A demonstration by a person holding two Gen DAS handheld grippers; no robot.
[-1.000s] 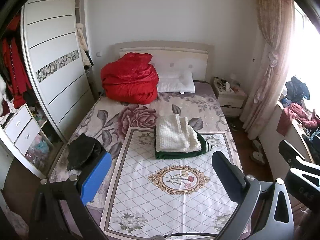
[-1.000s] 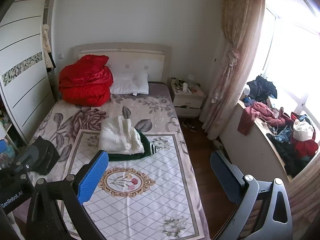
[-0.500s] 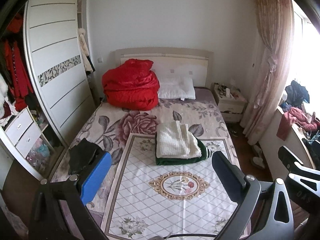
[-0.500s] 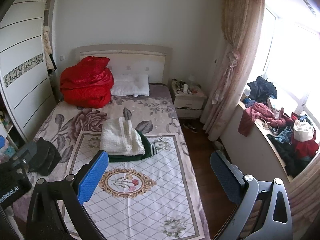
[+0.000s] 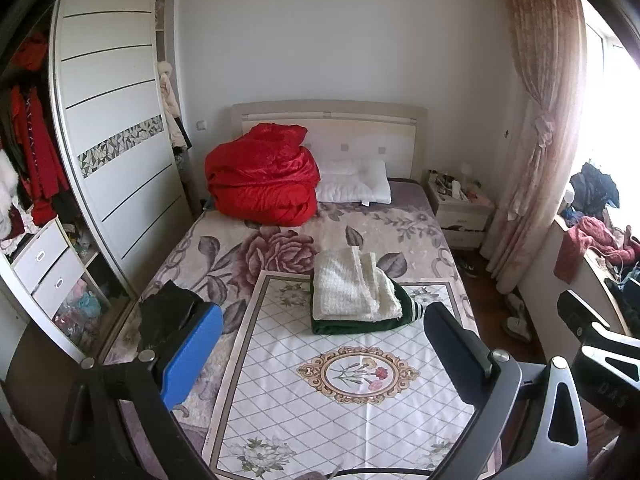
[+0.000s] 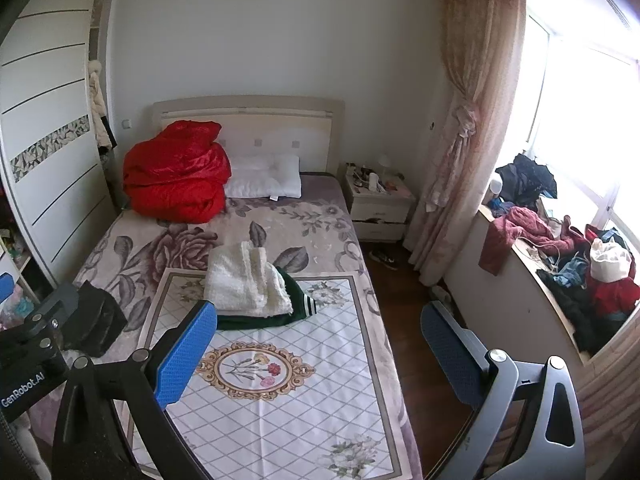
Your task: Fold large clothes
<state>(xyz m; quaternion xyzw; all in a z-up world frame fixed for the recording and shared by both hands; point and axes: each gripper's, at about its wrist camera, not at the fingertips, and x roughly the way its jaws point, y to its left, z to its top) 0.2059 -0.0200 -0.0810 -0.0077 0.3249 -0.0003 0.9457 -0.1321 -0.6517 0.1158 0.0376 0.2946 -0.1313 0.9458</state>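
Note:
A folded white knit garment (image 5: pixel 352 290) lies on a folded dark green garment (image 5: pixel 404 308) on the white patterned cloth (image 5: pixel 340 408) spread over the bed; both show in the right wrist view too, white (image 6: pixel 244 282) on green (image 6: pixel 298 300). A crumpled black garment (image 5: pixel 166 312) lies at the bed's left edge, also in the right wrist view (image 6: pixel 98 320). My left gripper (image 5: pixel 320 348) is open and empty, held high before the bed's foot. My right gripper (image 6: pixel 318 344) is open and empty, beside it to the right.
A red quilt (image 5: pixel 262 178) and white pillow (image 5: pixel 354 186) lie at the headboard. A wardrobe (image 5: pixel 112 128) stands left, a nightstand (image 6: pixel 378 204) and curtain (image 6: pixel 464 120) right. Clothes are piled on the window ledge (image 6: pixel 560 252). Shoes lie on the wooden floor.
Both grippers have drawn back and risen slightly, so the bed sits lower and farther in the views. Both stay open and empty. The clothes have not moved.

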